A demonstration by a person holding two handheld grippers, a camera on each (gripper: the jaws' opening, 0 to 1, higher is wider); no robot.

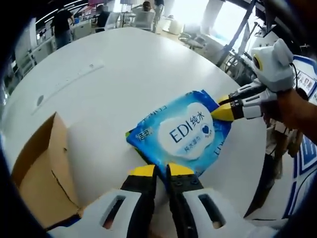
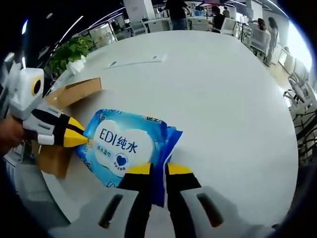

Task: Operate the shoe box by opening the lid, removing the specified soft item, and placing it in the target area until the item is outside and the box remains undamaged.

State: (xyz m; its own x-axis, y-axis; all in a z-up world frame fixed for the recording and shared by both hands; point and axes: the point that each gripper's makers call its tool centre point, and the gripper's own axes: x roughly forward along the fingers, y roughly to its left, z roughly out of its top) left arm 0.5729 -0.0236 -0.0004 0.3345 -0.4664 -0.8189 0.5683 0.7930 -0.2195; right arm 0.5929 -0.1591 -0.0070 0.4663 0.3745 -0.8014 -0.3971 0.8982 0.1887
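Observation:
A blue soft pack of wet wipes [image 1: 183, 131] printed "EDI" hangs just over the round white table [image 1: 124, 64], held from two ends. My left gripper [image 1: 161, 171] is shut on the pack's near edge. My right gripper [image 1: 221, 110] comes in from the right, its yellow tips pinching the pack's far corner. In the right gripper view the same pack [image 2: 121, 146] has its folded edge clamped in my right gripper [image 2: 158, 170], and the left gripper [image 2: 81, 136] grips its other end. The brown cardboard shoe box [image 1: 42, 171] stands open at the table's edge beside the pack [image 2: 74, 91].
A long flat strip [image 2: 133, 62] lies in the tabletop beyond the pack. A potted plant [image 2: 74, 49] stands past the table's rim. Chairs [image 2: 257, 39], desks and several people are far behind. A person's hand [image 1: 292, 106] holds the right gripper.

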